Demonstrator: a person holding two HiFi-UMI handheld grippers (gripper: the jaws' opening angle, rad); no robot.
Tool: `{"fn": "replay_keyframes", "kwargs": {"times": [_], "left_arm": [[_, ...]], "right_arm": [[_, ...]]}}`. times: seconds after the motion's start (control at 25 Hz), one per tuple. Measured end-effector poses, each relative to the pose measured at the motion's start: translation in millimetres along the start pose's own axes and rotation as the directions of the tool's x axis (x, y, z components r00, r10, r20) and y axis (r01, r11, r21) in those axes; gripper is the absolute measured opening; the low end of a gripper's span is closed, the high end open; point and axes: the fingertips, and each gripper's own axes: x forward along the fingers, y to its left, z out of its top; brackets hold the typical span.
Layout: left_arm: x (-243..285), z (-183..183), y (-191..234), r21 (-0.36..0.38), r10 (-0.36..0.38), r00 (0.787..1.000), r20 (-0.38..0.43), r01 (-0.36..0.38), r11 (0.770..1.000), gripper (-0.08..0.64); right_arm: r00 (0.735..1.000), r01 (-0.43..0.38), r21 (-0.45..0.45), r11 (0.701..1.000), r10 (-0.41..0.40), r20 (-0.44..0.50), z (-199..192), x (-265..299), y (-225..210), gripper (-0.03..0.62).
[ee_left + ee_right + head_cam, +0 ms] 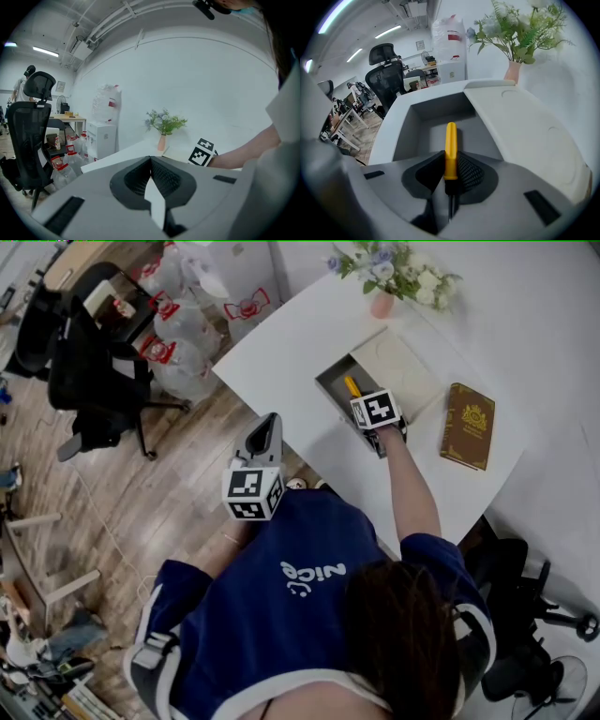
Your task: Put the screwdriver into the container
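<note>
The grey box-shaped container (330, 381) lies on the white table (281, 362), its flat pale lid (403, 367) over the right half. The pink vase of flowers (382, 304) stands behind it. The brown hardcover book (468, 425) lies apart to its right. The right gripper (451, 161) holds the yellow-handled screwdriver (450, 140) over the open left half. The left gripper (270, 423) hangs beside the table's edge, above the wooden floor (141, 512).

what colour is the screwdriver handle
The screwdriver has a yellow handle, which shows best in the right gripper view.

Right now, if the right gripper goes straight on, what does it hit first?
Likely the floor of the container, and the screwdriver that the right gripper holds would touch it first; depth is unclear.
</note>
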Motion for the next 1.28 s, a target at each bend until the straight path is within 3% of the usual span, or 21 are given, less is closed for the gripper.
{"fn": "replay_keyframes", "kwargs": {"times": [0.44, 0.6, 0.76, 1.08, 1.28], "left_arm": [[0.7, -2.3, -0.9, -0.01, -0.004, 1.0, -0.004, 0.004, 1.0, 0.017], [0.9, -3.4, -0.7, -0.017, -0.009, 1.0, -0.006, 0.009, 1.0, 0.017], [2.9, -4.0, -2.8, -0.018, -0.019, 1.0, -0.011, 0.019, 1.0, 0.017], [8.8, -3.4, -12.1, -0.016, -0.061, 0.998, -0.011, 0.061, 0.998, 0.017], [14.9, -2.2, -23.6, -0.005, -0.107, 0.994, -0.012, 0.107, 0.994, 0.017]], "right_arm": [[1.0, 0.003, 0.001, 1.0, -0.003, 0.016, -0.1, -0.3, 0.0, 0.099], [0.999, -0.002, 0.012, 1.0, 0.002, 0.043, 3.3, -4.6, 1.6, 0.151], [0.995, -0.016, 0.051, 0.999, 0.011, 0.095, 8.1, -16.6, -0.2, 0.158], [0.962, -0.008, 0.12, 0.993, -0.025, 0.273, 29.4, -67.7, -6.7, 0.158], [0.926, 0.005, 0.117, 0.993, -0.049, 0.375, 35.2, -102.6, 0.2, 0.158]]}}
